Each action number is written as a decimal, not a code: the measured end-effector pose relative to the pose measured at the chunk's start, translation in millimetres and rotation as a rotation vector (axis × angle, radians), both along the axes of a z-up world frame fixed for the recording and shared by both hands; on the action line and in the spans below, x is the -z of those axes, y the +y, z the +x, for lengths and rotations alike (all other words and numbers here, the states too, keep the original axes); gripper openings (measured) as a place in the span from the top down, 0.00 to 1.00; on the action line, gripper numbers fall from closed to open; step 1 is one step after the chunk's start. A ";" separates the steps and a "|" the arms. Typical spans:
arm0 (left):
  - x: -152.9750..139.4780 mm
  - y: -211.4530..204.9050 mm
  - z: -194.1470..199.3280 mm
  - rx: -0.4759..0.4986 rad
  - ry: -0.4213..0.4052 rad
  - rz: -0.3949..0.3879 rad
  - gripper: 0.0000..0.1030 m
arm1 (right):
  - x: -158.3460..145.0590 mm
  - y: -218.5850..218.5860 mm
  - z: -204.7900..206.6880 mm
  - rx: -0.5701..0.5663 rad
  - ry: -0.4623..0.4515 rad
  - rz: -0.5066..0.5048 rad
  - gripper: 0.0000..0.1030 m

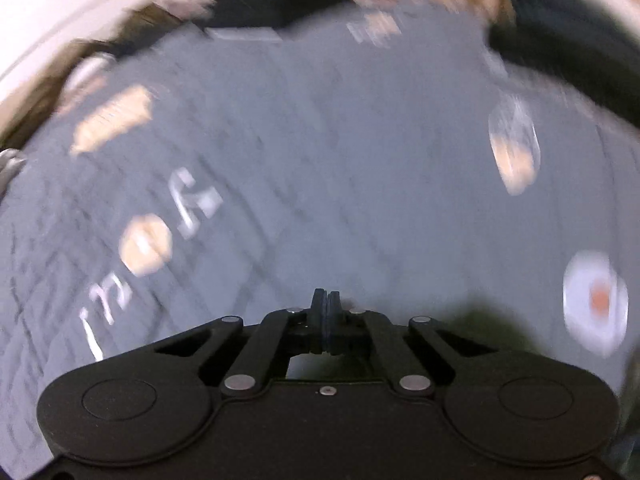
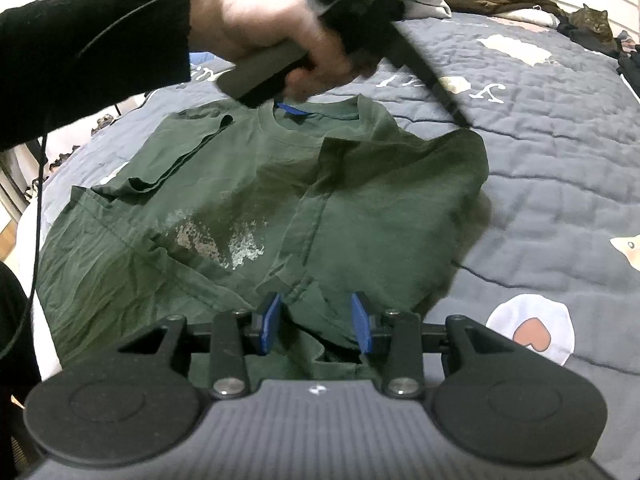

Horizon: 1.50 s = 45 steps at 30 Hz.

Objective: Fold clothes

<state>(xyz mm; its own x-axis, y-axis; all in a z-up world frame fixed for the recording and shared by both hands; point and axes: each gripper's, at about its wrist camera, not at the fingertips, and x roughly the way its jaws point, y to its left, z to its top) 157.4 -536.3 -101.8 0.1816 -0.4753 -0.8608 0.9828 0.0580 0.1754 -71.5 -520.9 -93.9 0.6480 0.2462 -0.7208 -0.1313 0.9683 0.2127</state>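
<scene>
The two fingers of the left gripper (image 1: 327, 300) are pressed together, pad against pad, and no cloth shows between them. Its own view is strongly blurred; before it there is only the grey quilted bedcover (image 1: 320, 152), with white letters at about 9 o'clock and a round white patch with an orange dot at 3 o'clock. In the right wrist view this same gripper stands at 12 o'clock, held by a hand (image 2: 276, 40) in a black sleeve (image 2: 92, 52), and its long dark tip points down toward the far right shoulder of the shirt; whether it touches the cloth, I cannot tell.

The green T-shirt (image 2: 224, 200) lies spread on the bedcover, collar at 12 o'clock, a faded white print on the chest. Its left sleeve is folded inward, and the right side is folded over the front.

The right gripper (image 2: 316, 322) has its blue pads spread apart, with nothing clamped; the shirt's lower hem lies between and beneath them.

A cat (image 2: 594, 20) sits at about 2 o'clock, at the far edge of the bed.
</scene>
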 end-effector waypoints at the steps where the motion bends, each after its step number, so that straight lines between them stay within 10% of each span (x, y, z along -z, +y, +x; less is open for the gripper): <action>1: -2.0 -0.8 0.4 -0.001 -0.001 -0.006 1.00 | -0.4 0.3 -0.1 0.001 -0.002 -0.001 0.63; 7: -13.9 -5.9 3.0 -0.006 -0.009 -0.039 0.96 | 1.2 0.1 -0.4 0.000 0.004 0.000 0.63; 12: 1.0 12.4 3.1 0.028 -0.020 0.029 0.63 | -0.5 -2.6 -0.8 0.008 -0.001 0.013 0.63; 19: 17.0 25.4 4.4 0.044 -0.022 0.079 0.60 | -3.9 -8.6 -0.5 0.039 -0.017 0.049 0.63; 27: 26.1 16.6 -6.8 0.071 -0.036 0.062 0.96 | -4.3 -11.5 1.7 0.059 -0.020 0.064 0.62; 36: -7.5 15.8 -0.2 -0.034 -0.017 -0.200 1.00 | -8.9 -17.2 0.3 0.103 -0.045 0.073 0.62; 45: -13.2 17.1 7.1 -0.101 0.049 -0.206 0.95 | -7.2 -20.4 0.5 0.120 -0.027 0.070 0.62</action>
<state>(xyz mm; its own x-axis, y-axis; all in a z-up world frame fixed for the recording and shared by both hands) 164.5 -519.2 -88.6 0.1975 -0.6237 -0.7563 0.9772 0.1865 0.1015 -71.0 -541.3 -86.7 0.6945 0.2144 -0.6868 -0.0215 0.9603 0.2780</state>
